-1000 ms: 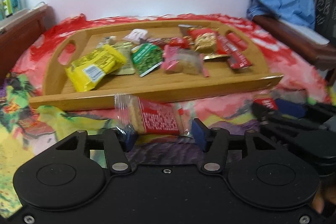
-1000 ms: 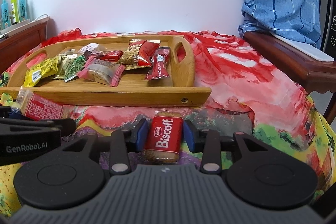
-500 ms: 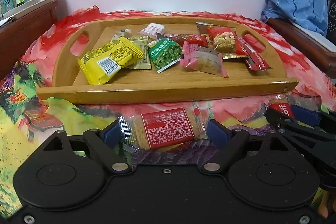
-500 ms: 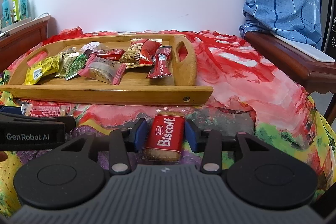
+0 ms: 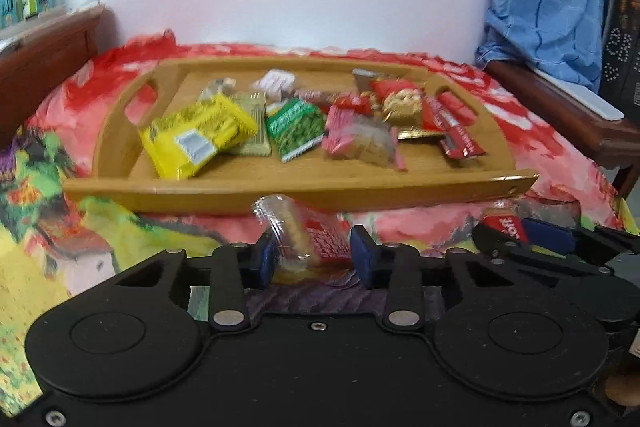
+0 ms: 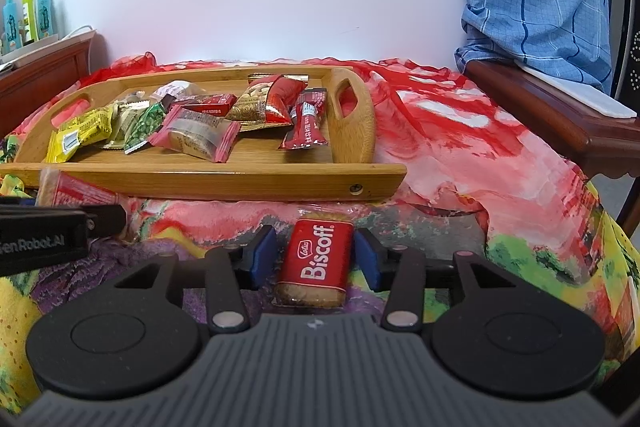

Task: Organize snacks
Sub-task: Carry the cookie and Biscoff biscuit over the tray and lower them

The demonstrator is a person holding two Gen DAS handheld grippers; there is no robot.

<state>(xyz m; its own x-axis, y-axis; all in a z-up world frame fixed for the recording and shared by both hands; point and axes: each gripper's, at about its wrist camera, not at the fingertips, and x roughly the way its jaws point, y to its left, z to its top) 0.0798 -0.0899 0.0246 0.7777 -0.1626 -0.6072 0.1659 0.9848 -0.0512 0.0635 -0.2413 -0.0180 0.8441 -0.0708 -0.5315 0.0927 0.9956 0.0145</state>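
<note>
Crinkly film, left: the clear-and-red cracker packet (image 5: pixel 308 239) looks light, slippery and brittle inside; best pinched across its flat middle, not the loose sealed end.
Left hand-held gripper (image 5: pixel 314 259): narrowed onto that packet, pads touching both sides, the packet tilted up just in front of the wooden tray (image 5: pixel 304 189).
Tray contents: yellow bag (image 5: pixel 196 139), green pack (image 5: pixel 296 127), pink packet (image 5: pixel 362 143), all blurred.
Right item: Biscoff biscuit (image 6: pixel 316 263), light, stiff, crumbly; take it by its long edges.
Right hand-held gripper (image 6: pixel 316 259): slightly spread, fingers (image 6: pixel 262 257) just beside the wrapper; it lies on the patterned cloth (image 6: pixel 500 195).
</note>
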